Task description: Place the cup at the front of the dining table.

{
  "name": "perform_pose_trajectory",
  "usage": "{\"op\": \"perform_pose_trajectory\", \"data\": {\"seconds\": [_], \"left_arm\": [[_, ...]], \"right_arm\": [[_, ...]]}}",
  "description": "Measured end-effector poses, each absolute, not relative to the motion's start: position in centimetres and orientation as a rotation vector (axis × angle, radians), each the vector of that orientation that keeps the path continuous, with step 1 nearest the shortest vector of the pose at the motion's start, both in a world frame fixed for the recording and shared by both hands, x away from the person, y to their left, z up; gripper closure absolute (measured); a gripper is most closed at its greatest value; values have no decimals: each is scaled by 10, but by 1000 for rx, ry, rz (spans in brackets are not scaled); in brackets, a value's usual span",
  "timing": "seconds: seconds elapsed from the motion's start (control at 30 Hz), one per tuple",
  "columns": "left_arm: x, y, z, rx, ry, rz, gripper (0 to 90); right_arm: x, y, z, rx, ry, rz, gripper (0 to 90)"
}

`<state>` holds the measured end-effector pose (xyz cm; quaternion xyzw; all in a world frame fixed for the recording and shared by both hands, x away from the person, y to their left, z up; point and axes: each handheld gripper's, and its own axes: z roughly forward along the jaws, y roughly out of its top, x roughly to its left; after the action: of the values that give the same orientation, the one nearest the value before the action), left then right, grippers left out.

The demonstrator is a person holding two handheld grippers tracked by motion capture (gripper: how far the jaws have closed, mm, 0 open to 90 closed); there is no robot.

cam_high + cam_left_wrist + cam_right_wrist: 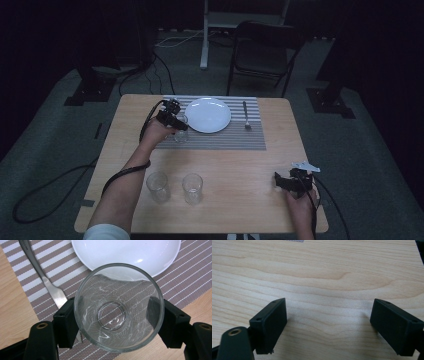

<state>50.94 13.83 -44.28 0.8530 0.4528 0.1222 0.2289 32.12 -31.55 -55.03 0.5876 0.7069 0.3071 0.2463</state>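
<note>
One glass sits clamped upright in my left tool, over the mat's left edge beside the plate; my right tool rests apart near the surface's right front corner.

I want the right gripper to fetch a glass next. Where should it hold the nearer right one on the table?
Grip the glass across its round wall, below the rim, coming level from its right, where the right gripper waits open. It stands upright, with another glass close on its left.
</note>
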Motion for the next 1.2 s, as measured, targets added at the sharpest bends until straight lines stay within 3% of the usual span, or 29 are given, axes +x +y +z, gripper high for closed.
{"op": "perform_pose_trajectory", "data": {"seconds": [0.07,0.23,0.37,0.43,0.87,1.2], "left_arm": [[509,140,-442,2331,1248,303,283],[508,143,-443,2334,1261,247,102],[504,142,-444,2342,1253,265,90],[502,142,-444,2364,1248,254,25],[482,156,-448,2371,1181,318,19],[471,166,-457,2379,1178,293,20]], "right_arm": [[321,-315,-550,1603,1928,838,137],[321,-315,-550,1603,1928,838,137],[321,-315,-550,1603,1928,838,137],[321,-315,-550,1603,1928,838,137],[321,-315,-550,1603,1928,838,137],[321,-315,-550,1603,1928,838,137]]}}
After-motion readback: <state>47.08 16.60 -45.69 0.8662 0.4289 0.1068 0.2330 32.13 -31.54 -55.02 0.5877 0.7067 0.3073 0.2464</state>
